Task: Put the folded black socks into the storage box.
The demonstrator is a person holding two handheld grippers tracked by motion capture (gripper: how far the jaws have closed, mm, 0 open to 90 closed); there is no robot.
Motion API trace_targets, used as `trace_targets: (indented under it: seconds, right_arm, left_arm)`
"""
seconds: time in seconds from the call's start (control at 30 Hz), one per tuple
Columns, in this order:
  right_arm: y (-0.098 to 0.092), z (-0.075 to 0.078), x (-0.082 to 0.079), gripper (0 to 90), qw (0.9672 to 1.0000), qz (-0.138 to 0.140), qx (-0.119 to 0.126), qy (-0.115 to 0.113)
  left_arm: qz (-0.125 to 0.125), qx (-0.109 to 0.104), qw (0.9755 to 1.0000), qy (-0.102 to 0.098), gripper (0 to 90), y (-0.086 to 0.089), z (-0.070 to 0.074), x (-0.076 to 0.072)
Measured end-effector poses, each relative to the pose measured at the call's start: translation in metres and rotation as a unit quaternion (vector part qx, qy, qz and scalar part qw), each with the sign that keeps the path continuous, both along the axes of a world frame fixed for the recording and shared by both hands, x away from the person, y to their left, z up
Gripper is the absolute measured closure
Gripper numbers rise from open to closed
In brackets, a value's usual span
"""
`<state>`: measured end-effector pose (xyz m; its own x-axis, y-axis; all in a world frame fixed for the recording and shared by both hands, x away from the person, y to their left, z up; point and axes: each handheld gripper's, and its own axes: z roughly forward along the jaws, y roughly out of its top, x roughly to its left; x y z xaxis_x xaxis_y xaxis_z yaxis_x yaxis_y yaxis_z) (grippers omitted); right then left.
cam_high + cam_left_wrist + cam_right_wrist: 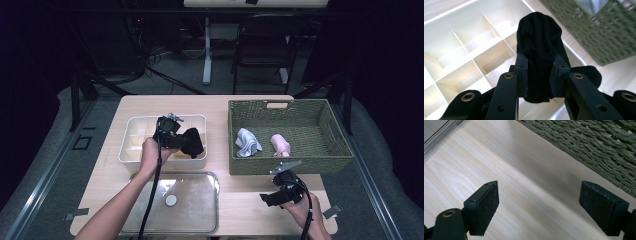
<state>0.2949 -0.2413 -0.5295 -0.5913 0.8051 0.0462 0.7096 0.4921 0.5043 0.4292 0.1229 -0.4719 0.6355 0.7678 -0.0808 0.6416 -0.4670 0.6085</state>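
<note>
My left hand-held gripper (539, 77) clamps the black sock (537, 45) over the divided tray (131, 155), beside the basket (325, 162); my right hand-held gripper (546, 207) hovers released over bare surface (519, 177).

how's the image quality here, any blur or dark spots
High view: the room around the table is nearly black, and the clear lid shows glare. Left gripper view: the black sock is sharp, the basket behind it blurred. Right gripper view: a soft shadow runs along the basket's edge, and the wood grain is crisp.
</note>
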Motion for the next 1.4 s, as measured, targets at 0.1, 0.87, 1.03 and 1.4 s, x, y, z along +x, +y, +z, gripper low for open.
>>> trace_targets:
  seconds: [0.1,0.87,1.03,1.4]
  right_arm:
    - [0.0,0.0,0.0,15.6,1.0,0.0,0.001,0.0]
    - [0.001,-0.002,0.001,15.6,1.0,0.0,-0.005,0.002]
    - [0.001,-0.003,0.002,15.6,1.0,0.0,0.001,0.004]
    - [0.002,-0.003,0.003,15.6,0.9999,0.003,-0.002,0.01]
  left_arm:
    - [-0.004,0.004,1.0,0.008,72.0,-0.003,-0.005,0.003]
    - [-0.034,0.073,0.9966,0.014,70.8,-0.027,-0.021,0.004]
    - [-0.04,0.069,0.9965,0.027,70.9,-0.027,-0.025,0.006]
    - [-0.073,0.059,0.9928,0.074,71.7,-0.029,-0.031,0.011]
